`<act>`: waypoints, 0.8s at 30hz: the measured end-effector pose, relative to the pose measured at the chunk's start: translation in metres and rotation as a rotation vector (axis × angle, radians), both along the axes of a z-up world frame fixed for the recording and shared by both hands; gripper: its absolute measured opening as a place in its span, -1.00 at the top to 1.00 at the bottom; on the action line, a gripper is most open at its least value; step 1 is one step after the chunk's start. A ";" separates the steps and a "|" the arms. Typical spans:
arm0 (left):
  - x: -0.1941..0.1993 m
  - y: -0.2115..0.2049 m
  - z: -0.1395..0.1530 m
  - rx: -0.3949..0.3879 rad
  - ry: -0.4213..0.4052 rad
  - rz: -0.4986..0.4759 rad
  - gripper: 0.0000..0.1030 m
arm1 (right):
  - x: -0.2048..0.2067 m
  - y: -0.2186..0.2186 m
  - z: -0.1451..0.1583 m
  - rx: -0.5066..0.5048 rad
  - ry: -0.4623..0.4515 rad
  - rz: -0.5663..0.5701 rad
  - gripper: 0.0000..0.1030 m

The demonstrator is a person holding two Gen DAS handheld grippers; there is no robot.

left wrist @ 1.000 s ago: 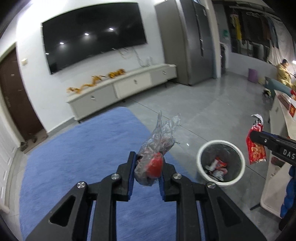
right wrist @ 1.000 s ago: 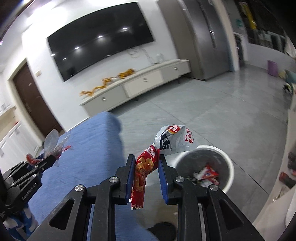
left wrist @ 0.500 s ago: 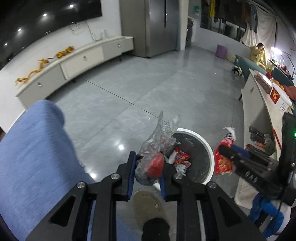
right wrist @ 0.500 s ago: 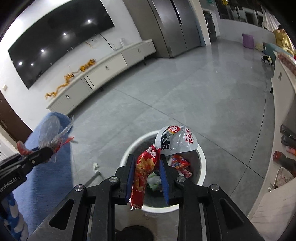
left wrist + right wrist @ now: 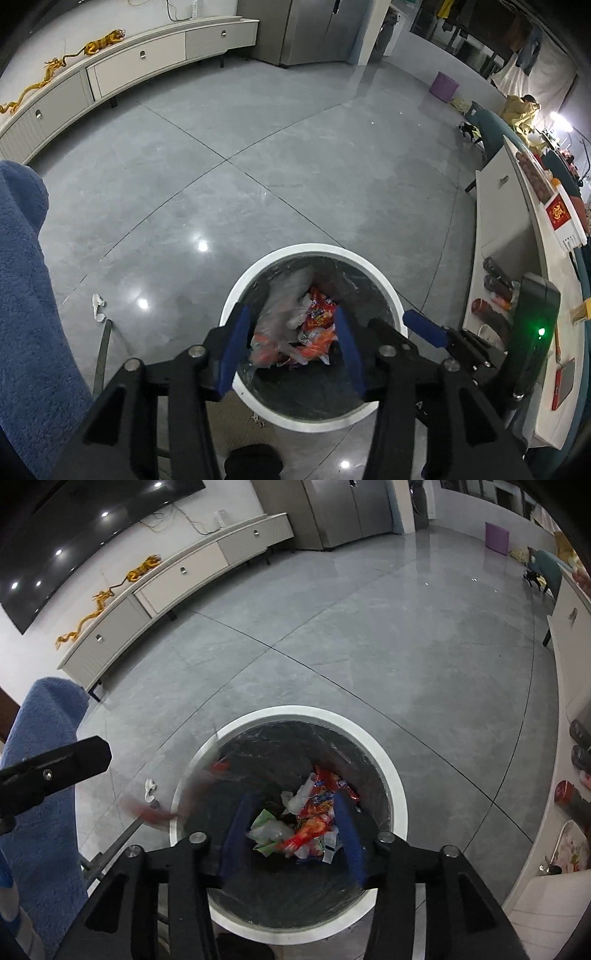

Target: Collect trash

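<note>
Dropping is under way over the white bin (image 5: 388, 295); both my loads look released, judging by the jaws, which have just been opening on each side; the clear plastic bag (image 5: 280, 314) with red scraps in it shows blurred between the spread pads of my left gripper (image 5: 291, 347), no longer pinched and inside the bin's rim, seemingly falling; in the right wrist view a red smear over the bin's near-left rim is probably the same bag, too blurred to say more; my right gripper (image 5: 291, 830) is parted with nothing pressed between its pads; the red snack wrapper (image 5: 306, 830) lies below it on the heap of wrappers and paper in the bin, which has a dark liner and is partly filled. Left to do, I judge: a small white scrap (image 5: 98, 302) lies on the grey floor (image 5: 295, 166) just left of the bin, near the blue sofa (image 5: 26, 295); it should be collected next.
</note>
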State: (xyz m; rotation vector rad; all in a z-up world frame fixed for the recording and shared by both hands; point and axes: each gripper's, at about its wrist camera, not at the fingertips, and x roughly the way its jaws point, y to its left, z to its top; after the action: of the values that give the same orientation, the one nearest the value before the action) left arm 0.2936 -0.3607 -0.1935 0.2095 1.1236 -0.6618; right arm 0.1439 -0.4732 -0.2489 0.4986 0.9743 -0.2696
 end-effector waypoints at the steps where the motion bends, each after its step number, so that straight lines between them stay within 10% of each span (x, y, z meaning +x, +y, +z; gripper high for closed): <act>1: 0.000 -0.001 -0.001 0.006 -0.002 0.007 0.10 | -0.001 -0.002 0.001 0.002 0.003 -0.015 0.07; 11: -0.023 0.033 0.042 -0.042 -0.085 0.110 0.07 | -0.023 0.023 0.067 -0.063 -0.053 -0.082 -0.09; 24: -0.082 0.183 0.131 -0.112 -0.294 0.370 -0.23 | -0.081 0.143 0.163 -0.199 -0.200 0.042 -0.23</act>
State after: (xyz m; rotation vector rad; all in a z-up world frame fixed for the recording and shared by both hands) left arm 0.2114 -0.1777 -0.0620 -0.0010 0.8108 -0.3481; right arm 0.0633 -0.3300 -0.0855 0.3157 0.7533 -0.2705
